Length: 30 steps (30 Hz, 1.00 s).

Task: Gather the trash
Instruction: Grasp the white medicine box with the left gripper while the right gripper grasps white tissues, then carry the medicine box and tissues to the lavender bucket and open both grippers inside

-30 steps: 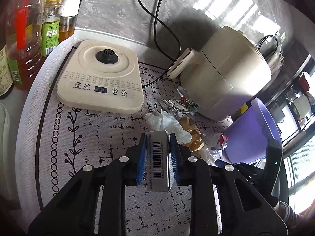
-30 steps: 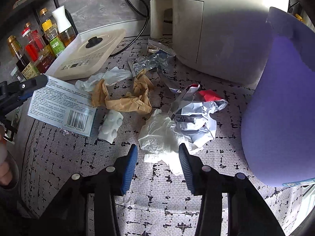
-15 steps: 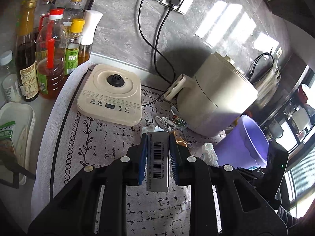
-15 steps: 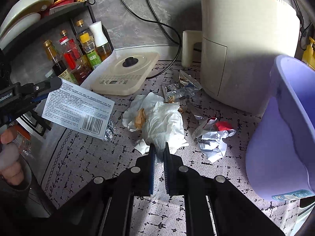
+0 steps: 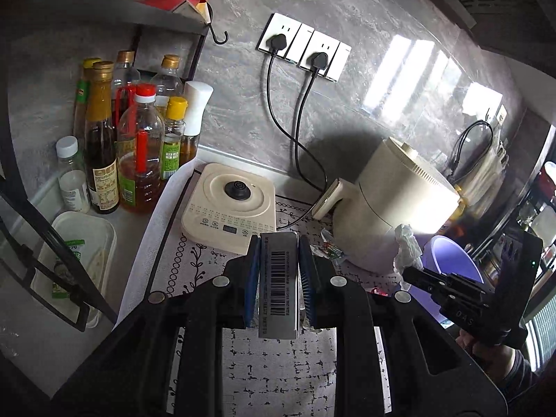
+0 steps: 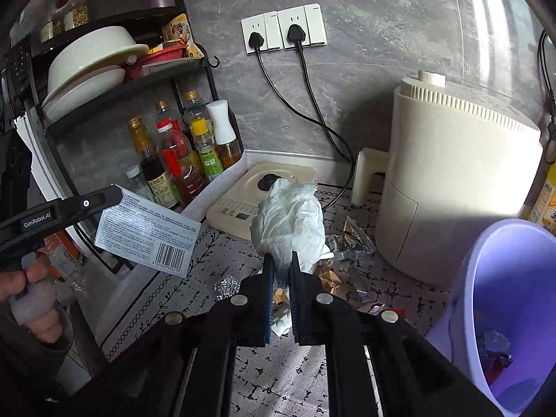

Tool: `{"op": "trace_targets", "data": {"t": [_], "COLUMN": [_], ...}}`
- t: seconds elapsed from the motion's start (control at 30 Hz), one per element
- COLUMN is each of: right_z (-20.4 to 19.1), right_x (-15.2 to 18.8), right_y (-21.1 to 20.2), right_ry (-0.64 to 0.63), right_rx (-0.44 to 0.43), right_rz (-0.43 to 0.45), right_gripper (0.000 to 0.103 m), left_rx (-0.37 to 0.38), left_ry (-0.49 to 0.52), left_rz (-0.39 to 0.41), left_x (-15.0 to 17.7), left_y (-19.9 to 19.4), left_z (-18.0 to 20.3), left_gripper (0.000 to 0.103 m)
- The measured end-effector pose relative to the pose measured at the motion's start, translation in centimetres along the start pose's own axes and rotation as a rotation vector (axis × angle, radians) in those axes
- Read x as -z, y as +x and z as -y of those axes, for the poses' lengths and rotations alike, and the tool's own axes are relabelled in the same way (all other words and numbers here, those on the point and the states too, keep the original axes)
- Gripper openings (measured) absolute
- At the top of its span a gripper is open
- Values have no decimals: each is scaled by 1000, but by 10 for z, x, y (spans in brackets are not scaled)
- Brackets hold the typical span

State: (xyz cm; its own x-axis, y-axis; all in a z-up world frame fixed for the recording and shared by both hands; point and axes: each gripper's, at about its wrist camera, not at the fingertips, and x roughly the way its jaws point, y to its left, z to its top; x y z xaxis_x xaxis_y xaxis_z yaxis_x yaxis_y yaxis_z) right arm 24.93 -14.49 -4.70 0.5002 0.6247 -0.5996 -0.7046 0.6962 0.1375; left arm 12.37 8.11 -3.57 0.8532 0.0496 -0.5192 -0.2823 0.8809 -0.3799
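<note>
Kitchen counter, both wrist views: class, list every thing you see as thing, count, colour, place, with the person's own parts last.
Bin: one, purple, right edge of mat.
Air fryer: one, cream, behind bin.
Control base: one, cream, back of mat.
Bottles: several, amber and clear, under rack.
Wall sockets: two plugs in, white.
Loose wrappers: several, foil and brown, on mat.
Box: one, grey with barcode, in left gripper.
Tissue: one, white, in right gripper.
Hand: one, on left handle.

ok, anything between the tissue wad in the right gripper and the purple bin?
Nothing visible. The tissue wad hangs above the table litter; the purple bin sits open-mouthed to its right, beside the air fryer.
</note>
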Motion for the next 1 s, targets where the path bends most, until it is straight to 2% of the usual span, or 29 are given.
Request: {"op": "trace_targets", "data": {"t": [0.2, 0.4, 0.67, 0.93, 1.0], "right_z": [1, 20, 67, 120, 133], "right_x": [-11, -15, -20, -2, 2], "right_y": [-13, -35, -66, -88, -94], "right_ry": [-20, -28, -14, 39, 45], "right_rx": [-33, -34, 10, 39, 55], "right_rz": [37, 63, 113, 123, 126], "right_gripper": [10, 10, 11, 12, 16], "left_rx": [-33, -44, -23, -7, 8], "left_ry": [-21, -19, 10, 44, 55], "left_rz": [40, 63, 75, 71, 76], "left_x": [0, 0, 5, 12, 11], "left_y": [-13, -14, -5, 8, 11], "left_z": [7, 26, 73, 122, 135], "left_gripper": [22, 22, 22, 22, 22]}}
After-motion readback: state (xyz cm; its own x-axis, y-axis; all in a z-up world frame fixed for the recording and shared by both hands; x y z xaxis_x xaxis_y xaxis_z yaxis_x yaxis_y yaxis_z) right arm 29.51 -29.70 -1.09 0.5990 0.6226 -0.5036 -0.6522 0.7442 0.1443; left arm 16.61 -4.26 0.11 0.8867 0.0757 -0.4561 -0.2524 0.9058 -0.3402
